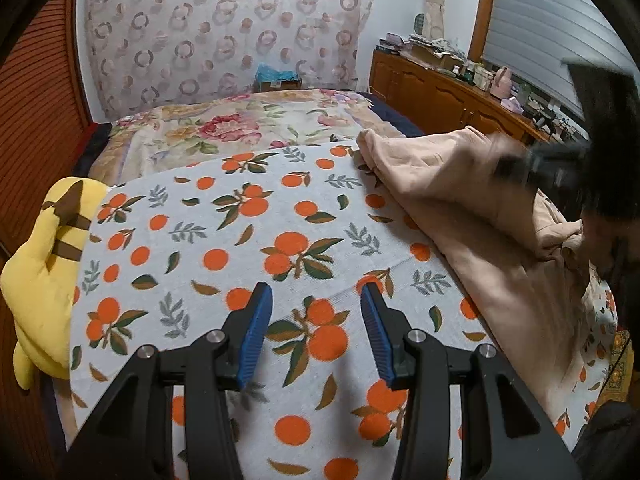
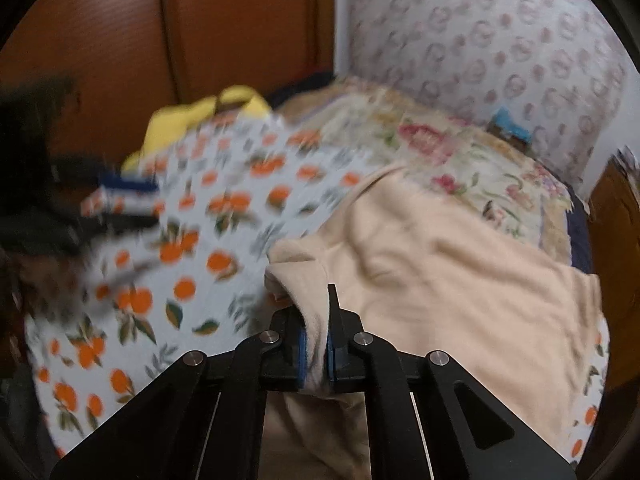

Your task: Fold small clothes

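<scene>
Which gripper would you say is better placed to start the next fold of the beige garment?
Right. The right gripper is already clamped on the beige garment, while the left gripper hangs open over the orange-print blanket, clear of it.

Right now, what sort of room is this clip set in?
Most likely a home bedroom: a bed under a floral bedspread, a yellow plush toy at its edge, and a cluttered wooden sideboard below a window.

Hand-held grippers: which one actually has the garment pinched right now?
The right hand-held gripper: its blue pads are shut on a fold of the beige garment. The left hand-held gripper stands open over the orange-print blanket, holding nothing.
</scene>
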Available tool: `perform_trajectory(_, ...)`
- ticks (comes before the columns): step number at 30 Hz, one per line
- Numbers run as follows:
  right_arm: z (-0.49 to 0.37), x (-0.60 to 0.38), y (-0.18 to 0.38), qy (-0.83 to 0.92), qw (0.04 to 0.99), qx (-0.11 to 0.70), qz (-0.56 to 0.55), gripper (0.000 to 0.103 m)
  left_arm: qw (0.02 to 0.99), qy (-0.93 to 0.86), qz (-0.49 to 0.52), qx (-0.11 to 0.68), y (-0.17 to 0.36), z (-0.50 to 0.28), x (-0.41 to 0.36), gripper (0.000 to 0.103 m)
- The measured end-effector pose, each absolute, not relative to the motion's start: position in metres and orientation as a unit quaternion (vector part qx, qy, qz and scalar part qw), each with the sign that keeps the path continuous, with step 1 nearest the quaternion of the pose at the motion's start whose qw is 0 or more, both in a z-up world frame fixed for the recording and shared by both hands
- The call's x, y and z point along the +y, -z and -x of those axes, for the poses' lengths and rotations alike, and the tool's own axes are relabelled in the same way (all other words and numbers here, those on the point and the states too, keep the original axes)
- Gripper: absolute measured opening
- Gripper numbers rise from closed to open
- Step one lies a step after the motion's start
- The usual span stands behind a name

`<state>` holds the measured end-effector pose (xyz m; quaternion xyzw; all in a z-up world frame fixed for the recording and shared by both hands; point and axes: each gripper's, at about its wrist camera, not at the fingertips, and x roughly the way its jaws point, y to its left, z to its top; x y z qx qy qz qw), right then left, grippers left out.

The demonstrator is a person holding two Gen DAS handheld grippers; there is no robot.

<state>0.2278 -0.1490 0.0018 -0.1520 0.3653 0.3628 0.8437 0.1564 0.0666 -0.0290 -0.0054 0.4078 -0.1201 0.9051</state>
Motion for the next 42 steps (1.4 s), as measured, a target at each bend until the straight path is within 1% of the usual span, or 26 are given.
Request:
perform_trajectory(4, -0.258, -0.198, -0.037, -0.312, 0.878, 0.34, 0.127, 0.004, 0.903, 0.131, 0.002, 0.41, 0.03, -0.165, 0.053, 0.045)
perform_trajectory(8, -0.296, -0.242, -0.049, -0.257, 0.897, 0.338, 0.119, 0.004, 0.9, 0.142, -0.002, 0.412, 0.032, -0.171, 0.04, 0.045)
perform_trajectory(13, -0.348, -0.291, -0.033, -0.176, 0.906, 0.369, 0.112, 0.004, 0.896, 0.156, -0.007, 0.416, 0.032, -0.175, 0.021, 0.045)
perform_trajectory(15, -0.365, -0.303, -0.016, -0.146, 0.898, 0.398, 0.115, 0.006, 0.895, 0.161, -0.008, 0.416, 0.031, -0.175, 0.014, 0.045)
perform_trajectory(17, -0.368, -0.312, -0.005, -0.125, 0.895, 0.411, 0.124, 0.012, 0.895, 0.166, -0.009, 0.415, 0.029, -0.173, 0.005, 0.045)
perform_trajectory(19, -0.361, -0.317, -0.002, -0.125, 0.895, 0.411, 0.123, 0.024, 0.894, 0.17, -0.008, 0.414, 0.028, -0.171, 0.0, 0.045)
perform_trajectory(20, -0.356, -0.318, -0.002, -0.127, 0.896, 0.409, 0.121, 0.028, 0.894, 0.173, -0.009, 0.413, 0.028, -0.169, -0.005, 0.045)
perform_trajectory(26, -0.303, -0.322, -0.012, -0.155, 0.898, 0.395, 0.113, 0.039, 0.894, 0.187, -0.01, 0.408, 0.025, -0.163, -0.021, 0.045)
perform_trajectory(32, -0.242, -0.317, -0.012, -0.192, 0.895, 0.388, 0.105, 0.042, 0.894, 0.196, -0.011, 0.402, 0.023, -0.154, -0.033, 0.045)
perform_trajectory(42, -0.167, -0.291, 0.004, -0.241, 0.879, 0.398, 0.102, 0.043, 0.895, 0.211, -0.018, 0.393, 0.021, -0.131, -0.053, 0.045)
